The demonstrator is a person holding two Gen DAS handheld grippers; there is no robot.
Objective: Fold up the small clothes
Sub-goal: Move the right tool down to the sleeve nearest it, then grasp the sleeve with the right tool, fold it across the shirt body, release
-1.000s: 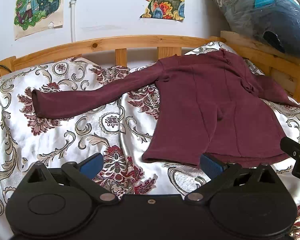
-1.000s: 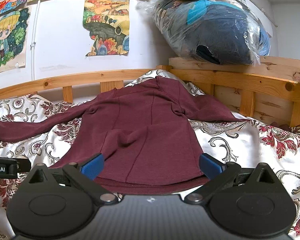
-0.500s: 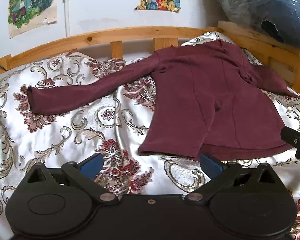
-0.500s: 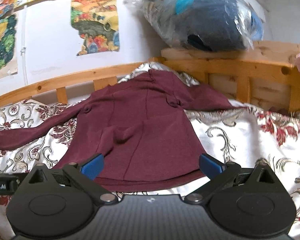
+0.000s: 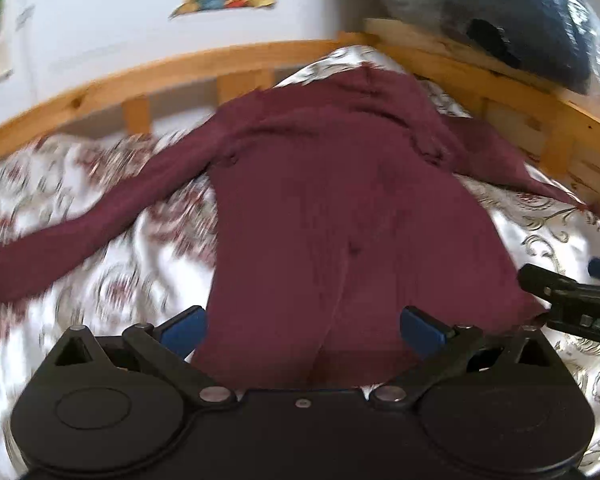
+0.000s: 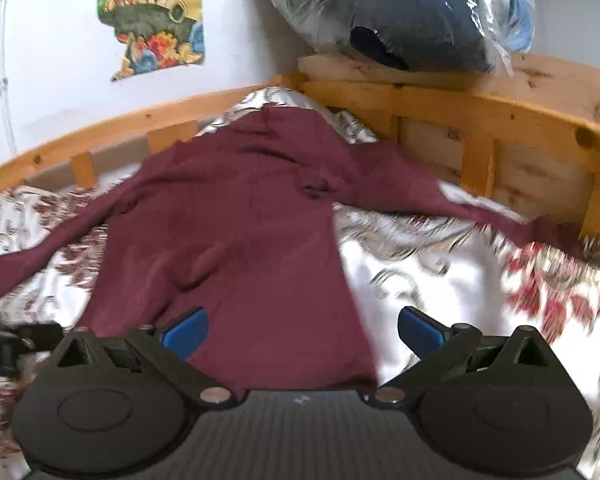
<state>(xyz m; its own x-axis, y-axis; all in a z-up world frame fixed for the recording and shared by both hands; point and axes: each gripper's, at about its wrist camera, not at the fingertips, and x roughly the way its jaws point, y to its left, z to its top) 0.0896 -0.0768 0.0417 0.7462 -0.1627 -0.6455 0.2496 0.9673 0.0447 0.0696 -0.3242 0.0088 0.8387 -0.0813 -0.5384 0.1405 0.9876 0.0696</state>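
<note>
A maroon long-sleeved top (image 5: 340, 208) lies spread flat on the patterned bedspread (image 5: 112, 280), collar toward the headboard, one sleeve stretched far left, the other to the right. It also shows in the right wrist view (image 6: 236, 232). My left gripper (image 5: 302, 326) is open and empty, its blue pads straddling the lower hem at its left part. My right gripper (image 6: 302, 326) is open and empty over the hem's right corner. The right gripper's tip shows in the left wrist view (image 5: 568, 296).
A wooden bed rail (image 6: 440, 108) runs along the back and right side. A plastic-wrapped dark bundle (image 6: 412, 20) sits on the rail's corner. Posters (image 6: 156, 20) hang on the white wall. The floral bedspread (image 6: 440, 264) extends to the right of the top.
Both grippers have moved right and closer to the top's hem; the left one now sits over the hem instead of beside it. Both views are motion-blurred. Jaws stay open.
</note>
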